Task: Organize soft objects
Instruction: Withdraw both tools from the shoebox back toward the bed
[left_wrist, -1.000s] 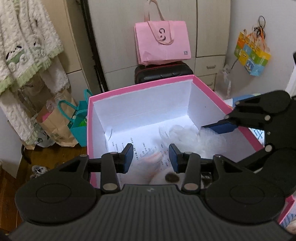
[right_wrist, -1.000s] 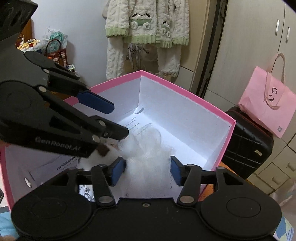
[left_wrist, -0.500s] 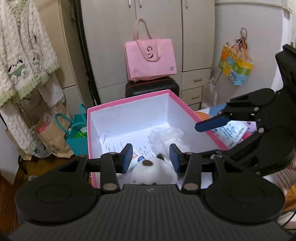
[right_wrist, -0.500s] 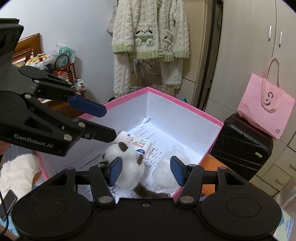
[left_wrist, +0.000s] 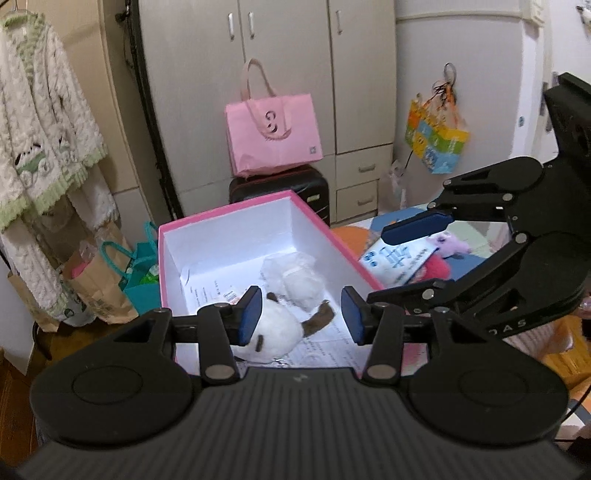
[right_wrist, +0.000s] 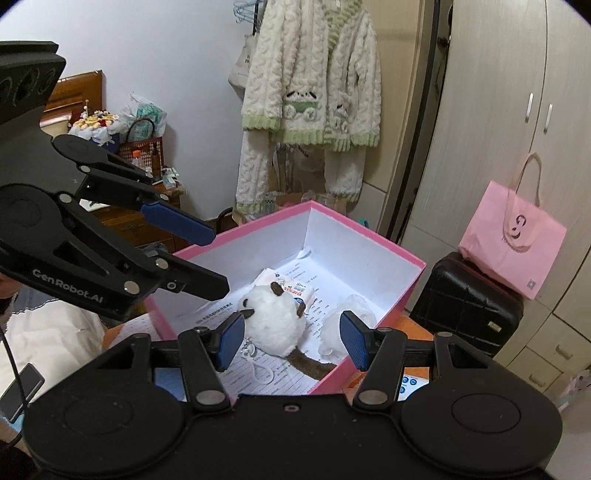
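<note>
Backing both grippers out above the pink box (left_wrist: 255, 206); drop-off step reads as done. My left gripper (left_wrist: 301, 314) is released, jaws have just been opening, nothing between them; the white plush with brown ears and tail (left_wrist: 269, 328) only shows through the gap, lying on the printed paper (right_wrist: 284, 380) at the near end of the box floor. My right gripper (right_wrist: 291, 341) is released too, jaws apart and empty, not pressing on anything. Both hang above the near rim of the box, clear of the contents. A crumpled white filmy bundle (left_wrist: 295, 277) sits just beyond the plush, toward the far right of the box, close to it but I can't tell if they touch. A small white packet with red print (right_wrist: 291, 286) lies at the plush's far side. Still outside: on the surface right of the box there's a red plush (left_wrist: 437, 267), a small pink-purple toy (left_wrist: 452, 245) and a blue-and-white printed pack (left_wrist: 397, 256); these look like the remaining soft items, the pack partly lying over the red one. Next move, my guess: swing the right gripper right, open wide enough for the red plush, come down from above and pinch the body, not the pack. Risk is dragging the pack along or snagging the box wall on the way back.
</note>
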